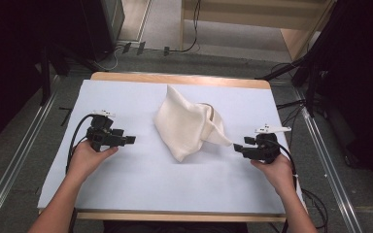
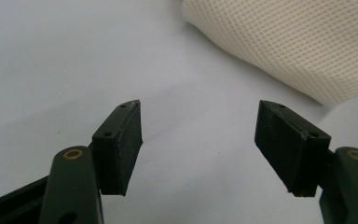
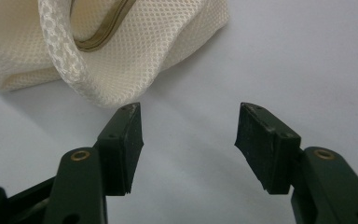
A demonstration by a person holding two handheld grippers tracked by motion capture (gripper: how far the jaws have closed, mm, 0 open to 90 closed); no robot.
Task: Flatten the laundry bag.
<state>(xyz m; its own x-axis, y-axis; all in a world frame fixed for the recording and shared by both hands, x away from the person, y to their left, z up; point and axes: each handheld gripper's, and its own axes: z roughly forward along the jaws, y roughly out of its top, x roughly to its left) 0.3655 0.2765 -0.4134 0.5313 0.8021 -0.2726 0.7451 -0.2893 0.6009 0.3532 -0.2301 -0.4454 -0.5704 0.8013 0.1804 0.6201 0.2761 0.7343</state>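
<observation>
Cloth (image 1: 188, 124) lies mid-frame between both parted, empty grippers, its lower-right corner just beside the right gripper (image 1: 237, 148), farther from the left gripper (image 1: 131, 140).

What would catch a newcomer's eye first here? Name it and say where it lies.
A crumpled cream mesh bag lies mid-table on the pale blue sheet, its olive-trimmed opening turned toward the person's right. The left gripper and right gripper flank it, both open and aimed inward; the right one sits just short of the bag's flap, the left farther off.
</observation>
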